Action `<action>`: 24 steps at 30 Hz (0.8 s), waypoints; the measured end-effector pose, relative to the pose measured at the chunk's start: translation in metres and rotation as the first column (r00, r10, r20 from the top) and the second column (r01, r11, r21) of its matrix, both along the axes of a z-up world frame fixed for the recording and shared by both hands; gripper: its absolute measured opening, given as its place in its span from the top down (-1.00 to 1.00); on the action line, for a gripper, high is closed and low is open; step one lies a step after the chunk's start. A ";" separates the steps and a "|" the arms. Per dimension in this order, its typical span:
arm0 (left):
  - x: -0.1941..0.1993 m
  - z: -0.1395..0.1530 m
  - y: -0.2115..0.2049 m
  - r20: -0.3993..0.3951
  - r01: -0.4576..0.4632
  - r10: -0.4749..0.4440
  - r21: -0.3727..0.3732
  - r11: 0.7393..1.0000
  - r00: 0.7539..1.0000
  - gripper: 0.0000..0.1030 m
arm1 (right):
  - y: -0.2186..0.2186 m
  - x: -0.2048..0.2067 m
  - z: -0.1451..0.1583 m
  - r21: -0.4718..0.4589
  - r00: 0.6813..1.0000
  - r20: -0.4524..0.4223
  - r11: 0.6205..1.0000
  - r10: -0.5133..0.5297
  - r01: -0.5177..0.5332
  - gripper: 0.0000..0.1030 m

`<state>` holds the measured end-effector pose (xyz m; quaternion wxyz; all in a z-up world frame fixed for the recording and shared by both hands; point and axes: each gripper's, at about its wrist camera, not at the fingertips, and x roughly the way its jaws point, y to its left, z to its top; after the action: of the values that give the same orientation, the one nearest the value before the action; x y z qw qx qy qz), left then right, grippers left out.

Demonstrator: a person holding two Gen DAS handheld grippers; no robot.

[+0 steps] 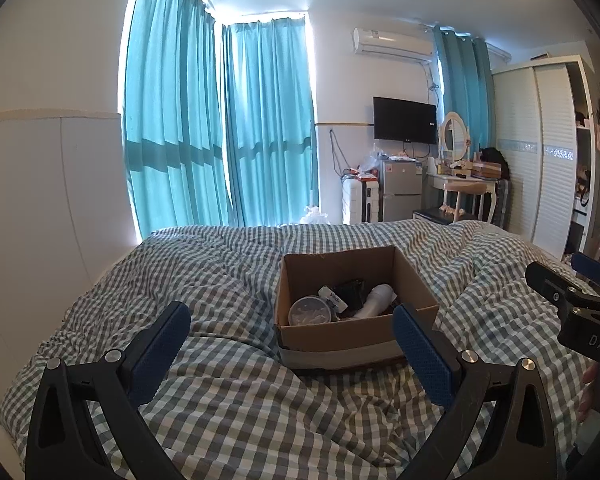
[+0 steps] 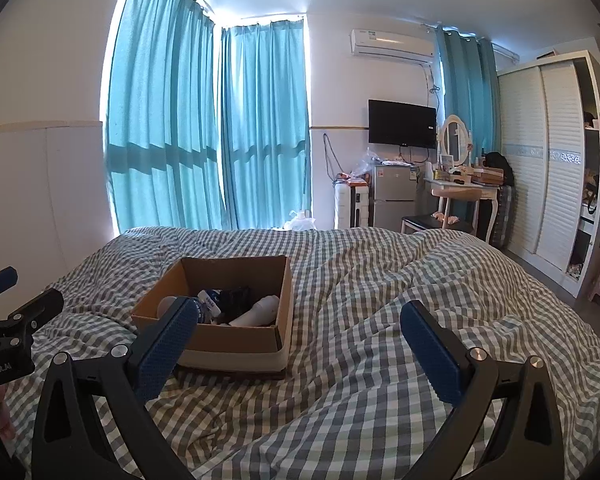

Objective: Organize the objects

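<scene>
An open cardboard box (image 1: 332, 342) sits on the checked bedspread, also in the right wrist view (image 2: 236, 344). Inside lie a round clear-lidded tub (image 1: 310, 311), a white bottle (image 1: 374, 300), a small white and blue tube (image 1: 332, 298) and a dark item (image 1: 352, 290). My left gripper (image 1: 292, 320) is open and empty, just in front of the box. My right gripper (image 2: 300, 316) is open and empty, to the right of the box; it shows at the right edge of the left wrist view (image 1: 572, 300).
The grey and white checked bedspread (image 2: 360, 360) is rumpled into folds. Teal curtains (image 1: 220, 128) hang behind the bed. A small fridge (image 1: 400, 188), a dressing table with mirror (image 1: 464, 176) and a white wardrobe (image 1: 540, 148) stand at the far right.
</scene>
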<state>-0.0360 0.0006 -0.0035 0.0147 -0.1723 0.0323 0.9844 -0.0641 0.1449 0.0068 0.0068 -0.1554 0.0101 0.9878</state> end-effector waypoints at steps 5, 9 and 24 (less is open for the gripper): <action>0.000 -0.001 -0.001 0.007 -0.002 0.002 0.002 1.000 1.000 -1.00 | -0.003 0.000 -0.002 0.004 1.000 0.006 1.000 0.005 -0.005 -0.98; 0.000 -0.002 -0.003 0.006 -0.010 0.010 0.004 1.000 1.000 -1.00 | -0.005 -0.001 -0.002 0.008 1.000 0.009 1.000 0.007 -0.008 -0.98; -0.001 -0.002 -0.003 0.016 -0.018 0.019 -0.013 1.000 1.000 -1.00 | -0.008 -0.004 -0.005 0.024 1.000 0.029 1.000 0.012 -0.013 -0.98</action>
<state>-0.0373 -0.0029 -0.0052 0.0047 -0.1808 0.0371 0.9828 -0.0682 0.1367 0.0019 0.0025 -0.1694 -0.0028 0.9855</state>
